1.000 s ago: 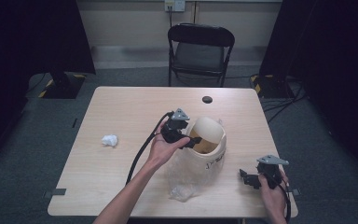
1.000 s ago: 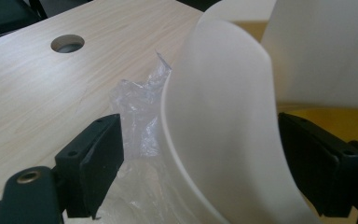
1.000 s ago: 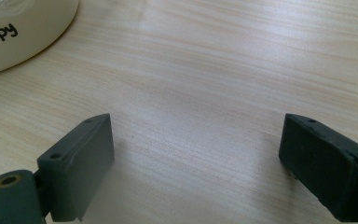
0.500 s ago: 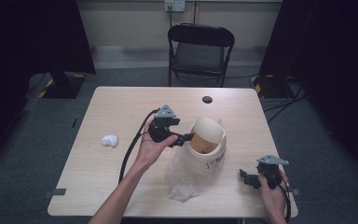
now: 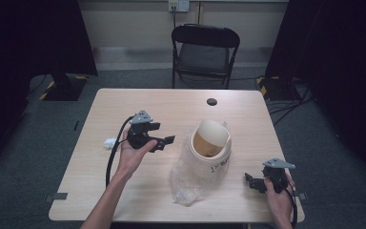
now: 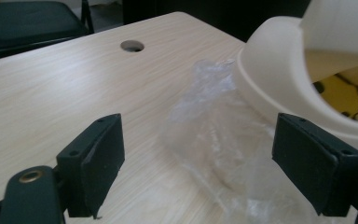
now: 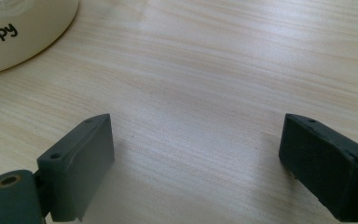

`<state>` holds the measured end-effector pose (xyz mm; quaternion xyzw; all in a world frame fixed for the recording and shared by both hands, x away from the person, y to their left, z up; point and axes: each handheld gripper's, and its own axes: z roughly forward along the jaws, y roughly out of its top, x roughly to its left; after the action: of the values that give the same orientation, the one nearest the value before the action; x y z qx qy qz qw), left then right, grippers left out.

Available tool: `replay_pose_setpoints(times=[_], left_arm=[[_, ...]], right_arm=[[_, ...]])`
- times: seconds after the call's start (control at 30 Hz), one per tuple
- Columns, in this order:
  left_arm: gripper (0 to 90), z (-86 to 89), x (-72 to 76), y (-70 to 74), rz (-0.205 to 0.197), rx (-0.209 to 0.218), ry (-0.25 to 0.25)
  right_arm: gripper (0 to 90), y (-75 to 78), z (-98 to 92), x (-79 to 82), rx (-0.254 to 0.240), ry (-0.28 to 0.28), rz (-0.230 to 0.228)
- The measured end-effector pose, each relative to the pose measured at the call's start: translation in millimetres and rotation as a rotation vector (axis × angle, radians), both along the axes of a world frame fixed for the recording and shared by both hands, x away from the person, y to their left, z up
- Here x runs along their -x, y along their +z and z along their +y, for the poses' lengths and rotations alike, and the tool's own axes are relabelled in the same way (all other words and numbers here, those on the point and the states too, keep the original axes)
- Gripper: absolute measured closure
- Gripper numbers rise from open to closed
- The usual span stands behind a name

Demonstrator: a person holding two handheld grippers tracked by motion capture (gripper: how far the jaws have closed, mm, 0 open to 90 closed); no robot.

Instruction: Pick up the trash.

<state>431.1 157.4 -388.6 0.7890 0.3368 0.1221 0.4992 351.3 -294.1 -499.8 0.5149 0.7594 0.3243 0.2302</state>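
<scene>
Right now both sets of jaws stand wide apart w/ nothing between them. Left gripper (image 5: 164,140) is held above the bench, jaws pointing toward the cream bin (image 5: 208,148) and stopping just short of it, no contact. In the left gripper view the clear plastic bag (image 6: 214,140) lies between the two pads (image 6: 98,163), farther off on the wood, crumpled, and the bin's rim (image 6: 279,79) sits at the right w/ its swing lid (image 6: 340,23) tipped, yellowish inside showing below it. Right gripper (image 5: 255,183) sits low near the bench's near right corner, well apart from the bin; in the right gripper view its pads (image 7: 79,163) frame bare wood, and the bin's wall w/ dark lettering (image 7: 0,31) shows at top left.

Bin lies tilted near the bench (image 5: 181,107) centre, opening facing the far side, bag draped round its lower part and spilling toward the near edge. White crumpled wad (image 5: 109,142) lies just left of the left hand (image 5: 132,155). Small dark hole (image 5: 212,101) in the bench at the far side. Black chair (image 5: 205,50) stands beyond the bench.
</scene>
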Motion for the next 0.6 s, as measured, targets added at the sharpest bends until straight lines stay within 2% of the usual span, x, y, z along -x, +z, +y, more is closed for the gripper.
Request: replay_pose_setpoints(times=[0.17,0.2,0.23,0.27,0.3,0.4,0.43,0.47,0.6], left_arm=[[16.7,21.6,1.0,-10.9,0.021,-0.013,0.049],[16.7,26.3,1.0,-13.3,0.033,-0.008,0.057],[16.8,34.6,2.1,-19.1,0.028,0.004,0.072],[17.4,34.6,2.1,-19.1,0.028,0.004,0.072],[17.7,41.0,1.3,-25.0,0.037,-0.01,0.095],[17.7,48.8,-0.3,-30.4,0.057,-0.01,0.096],[17.8,53.7,0.4,-31.6,0.046,-0.012,0.109],[17.8,56.3,0.7,-32.4,0.049,-0.006,0.116],[18.2,69.8,0.3,-36.4,0.054,-0.026,0.144]], right_arm=[[9.4,0.0,0.2,-0.6,-0.002,-0.001,0.0],[9.4,0.0,0.3,-0.8,-0.002,-0.002,0.001],[9.4,0.0,0.5,-1.2,-0.003,-0.004,0.002],[9.4,0.0,0.5,-1.2,-0.003,-0.004,0.002],[9.4,0.0,0.5,-1.5,-0.002,-0.004,0.001],[9.4,0.0,0.5,-1.7,-0.002,-0.004,0.001],[9.4,0.0,0.5,-1.8,-0.002,-0.003,0.001],[9.4,0.0,0.5,-1.8,-0.002,-0.003,0.001],[9.4,-0.1,0.4,-2.3,-0.001,-0.002,0.0]])
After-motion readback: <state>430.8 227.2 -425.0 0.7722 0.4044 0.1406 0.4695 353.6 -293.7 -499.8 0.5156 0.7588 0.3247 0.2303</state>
